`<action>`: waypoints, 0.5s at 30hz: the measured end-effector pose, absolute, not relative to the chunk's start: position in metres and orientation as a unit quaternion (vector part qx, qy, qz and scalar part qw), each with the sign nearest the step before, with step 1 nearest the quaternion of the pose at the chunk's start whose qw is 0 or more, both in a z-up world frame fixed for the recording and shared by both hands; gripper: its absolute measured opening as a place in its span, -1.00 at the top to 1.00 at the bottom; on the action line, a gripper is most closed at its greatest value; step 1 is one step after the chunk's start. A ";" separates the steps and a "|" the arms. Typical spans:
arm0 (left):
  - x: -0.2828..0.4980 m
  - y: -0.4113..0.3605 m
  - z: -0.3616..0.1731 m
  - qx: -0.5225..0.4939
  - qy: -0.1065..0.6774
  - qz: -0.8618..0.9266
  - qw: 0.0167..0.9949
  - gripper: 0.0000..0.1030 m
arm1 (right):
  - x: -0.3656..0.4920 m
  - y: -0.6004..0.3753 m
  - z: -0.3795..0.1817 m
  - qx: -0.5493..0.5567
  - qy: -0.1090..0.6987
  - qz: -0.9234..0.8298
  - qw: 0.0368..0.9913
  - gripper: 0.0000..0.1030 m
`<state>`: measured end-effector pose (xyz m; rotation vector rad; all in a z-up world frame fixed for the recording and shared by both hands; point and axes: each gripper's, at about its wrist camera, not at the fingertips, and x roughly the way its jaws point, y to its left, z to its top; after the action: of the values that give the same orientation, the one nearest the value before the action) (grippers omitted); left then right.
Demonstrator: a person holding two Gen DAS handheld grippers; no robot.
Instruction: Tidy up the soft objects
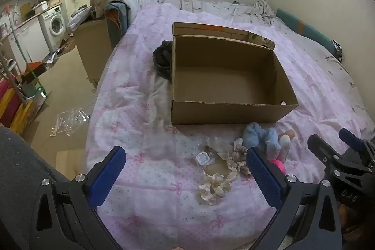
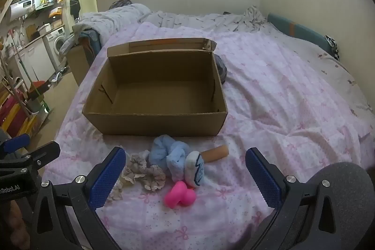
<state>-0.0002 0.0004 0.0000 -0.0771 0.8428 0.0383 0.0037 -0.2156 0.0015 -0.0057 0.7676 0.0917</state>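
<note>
Both sets of jaws stand spread to full width with nothing between the blue pads. The left gripper (image 1: pixel 185 176) hangs above the bedspread (image 1: pixel 145 203), angled downward. The right gripper (image 2: pixel 185 176) hangs likewise, also empty; in the left wrist view it shows at 3 o'clock of the left one.

In the left wrist view, a cream scrunchie (image 1: pixel 212 188) lies on the bedspread just ahead of the open jaws, toward 1 o'clock. A beige lace scrunchie (image 1: pixel 236 162) lies beside it at 1 o'clock. A small clear plastic piece (image 1: pixel 203 159) sits at 12 o'clock.

In the right wrist view, a pink toy (image 2: pixel 179 197) lies near the centre line between the jaws. A blue fluffy scrunchie (image 2: pixel 170 154) lies at 12 o'clock, touching a white plush piece (image 2: pixel 195 168) to its right. A cardboard tube (image 2: pixel 215 153) lies at 1 o'clock.

Farther out at 12 o'clock stands the cardboard box (image 2: pixel 154 118), lid flap up. Its interior appears empty in both views. A dark bundle (image 1: pixel 161 59) lies against the box wall.

Progress assessment: no soft item is in the box yet. All items appear to await transfer, so the task is judged to be at its start.
</note>
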 end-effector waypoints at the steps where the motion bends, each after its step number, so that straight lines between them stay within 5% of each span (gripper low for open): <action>1: 0.000 0.001 0.000 -0.039 0.410 0.018 0.911 -0.99 | 0.004 -0.216 0.001 -0.003 0.375 0.044 0.926 -1.00; 15: -0.001 0.001 0.001 -0.036 0.409 0.021 0.912 -0.99 | 0.003 -0.214 0.000 -0.006 0.371 0.044 0.928 -1.00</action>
<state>-0.0008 0.0007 0.0013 -0.0746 0.8424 0.0424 0.0033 -0.2138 -0.0001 -0.0131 0.7606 0.0896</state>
